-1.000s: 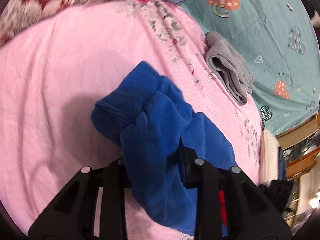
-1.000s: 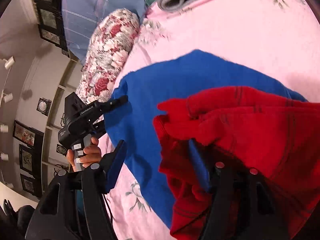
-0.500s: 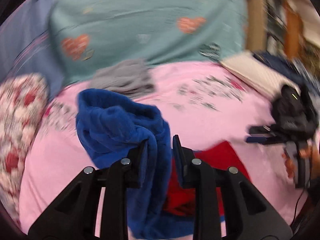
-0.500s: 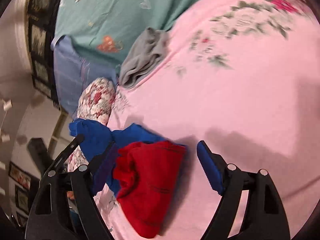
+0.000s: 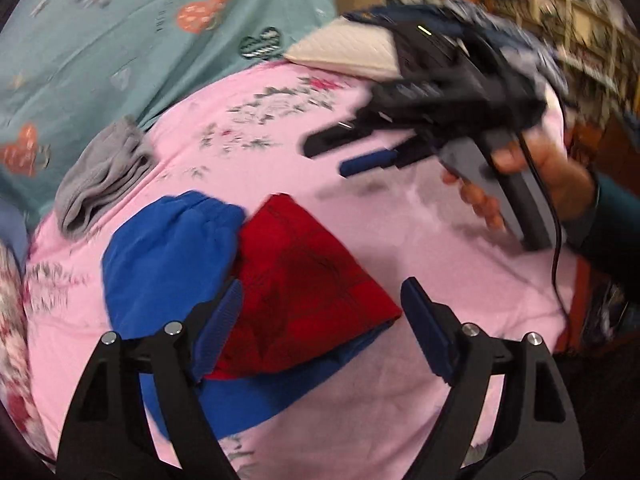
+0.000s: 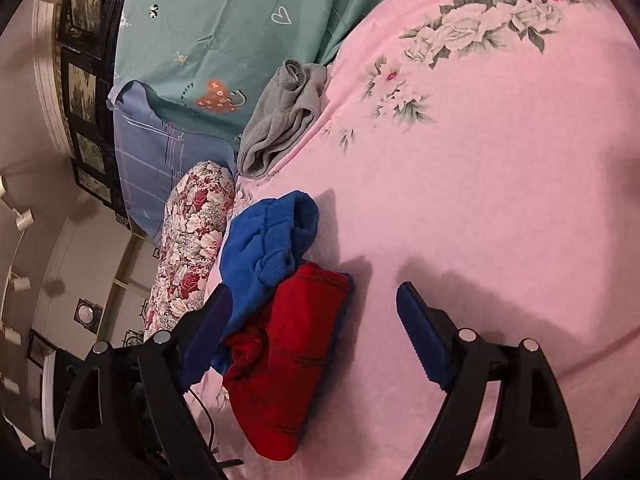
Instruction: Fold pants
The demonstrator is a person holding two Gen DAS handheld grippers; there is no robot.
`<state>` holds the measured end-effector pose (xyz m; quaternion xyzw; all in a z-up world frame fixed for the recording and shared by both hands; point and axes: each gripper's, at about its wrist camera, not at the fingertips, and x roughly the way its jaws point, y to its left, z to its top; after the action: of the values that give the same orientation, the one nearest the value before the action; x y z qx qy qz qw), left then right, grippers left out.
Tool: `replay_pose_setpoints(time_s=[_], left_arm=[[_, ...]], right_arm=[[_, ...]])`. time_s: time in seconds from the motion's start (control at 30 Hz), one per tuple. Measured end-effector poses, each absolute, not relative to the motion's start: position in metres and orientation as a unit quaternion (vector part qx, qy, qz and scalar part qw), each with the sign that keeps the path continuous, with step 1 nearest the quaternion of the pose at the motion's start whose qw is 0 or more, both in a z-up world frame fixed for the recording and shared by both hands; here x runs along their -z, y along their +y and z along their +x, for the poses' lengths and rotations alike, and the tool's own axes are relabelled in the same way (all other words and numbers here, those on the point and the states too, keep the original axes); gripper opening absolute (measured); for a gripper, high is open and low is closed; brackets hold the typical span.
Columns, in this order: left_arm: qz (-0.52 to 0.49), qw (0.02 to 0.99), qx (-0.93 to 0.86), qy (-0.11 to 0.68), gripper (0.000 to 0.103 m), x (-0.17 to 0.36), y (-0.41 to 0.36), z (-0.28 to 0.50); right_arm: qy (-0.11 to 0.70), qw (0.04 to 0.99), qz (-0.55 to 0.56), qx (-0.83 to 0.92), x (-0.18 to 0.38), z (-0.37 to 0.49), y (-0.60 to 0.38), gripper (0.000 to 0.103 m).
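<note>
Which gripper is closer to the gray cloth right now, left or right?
Hard to call; probably the left. The left gripper hangs open over the red and blue pants, with the gray cloth just beyond them. The right gripper hovers open farther along the pink bedspread.

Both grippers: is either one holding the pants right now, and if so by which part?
Nothing is held. The left gripper and right gripper are both open, and the folded red-and-blue pants lie on the pink bedspread.

Blue-and-red pants [image 5: 256,280] on pink floral bedspread [image 6: 500,160].
</note>
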<state>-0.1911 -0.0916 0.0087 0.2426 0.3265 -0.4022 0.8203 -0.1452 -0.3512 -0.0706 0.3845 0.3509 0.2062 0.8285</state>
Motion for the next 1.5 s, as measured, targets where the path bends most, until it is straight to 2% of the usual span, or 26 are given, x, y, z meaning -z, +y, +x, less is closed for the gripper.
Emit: replay_pose_setpoints(time_s=[0.17,0.37,0.63,0.93,1.0,1.03,1.2,1.3,1.5], left_arm=[[0.127,0.860,0.346,0.354,0.086,-0.037,-0.036,-0.152],[-0.019,0.867,0.279,0.412,0.088,-0.031,0.024,-0.109],[-0.066,0.865,0.240,0.437,0.088,-0.009,0.050,-0.077],[-0.082,0.850,0.239,0.462,0.088,0.015,0.044,-0.040],[-0.081,0.848,0.239,0.467,0.088,0.019,0.043,-0.036],[-0.082,0.846,0.238,0.469,0.088,0.022,0.044,-0.034],[-0.091,0.840,0.244,0.476,0.088,0.030,0.046,-0.034],[-0.090,0.837,0.257,0.475,0.088,0.029,0.045,-0.037],[-0.057,0.842,0.311,0.437,0.091,-0.006,0.035,-0.057]], right_arm=[[0.352,0.827,0.348,-0.268,0.050,-0.144,-0.322,0.084],[0.396,0.832,0.259,-0.288,0.027,-0.091,-0.283,0.084],[0.498,0.741,0.306,-0.331,0.088,-0.016,-0.270,0.084],[0.507,0.688,0.311,-0.415,0.086,0.029,-0.248,0.083],[0.506,0.698,0.302,-0.407,0.087,0.031,-0.248,0.064],[0.512,0.701,0.293,-0.400,0.088,0.031,-0.246,0.038],[0.500,0.745,0.248,-0.366,0.064,0.014,-0.240,0.033],[0.487,0.769,0.216,-0.354,0.028,-0.002,-0.224,0.031],[0.448,0.811,0.178,-0.332,-0.042,-0.056,-0.199,0.028]])
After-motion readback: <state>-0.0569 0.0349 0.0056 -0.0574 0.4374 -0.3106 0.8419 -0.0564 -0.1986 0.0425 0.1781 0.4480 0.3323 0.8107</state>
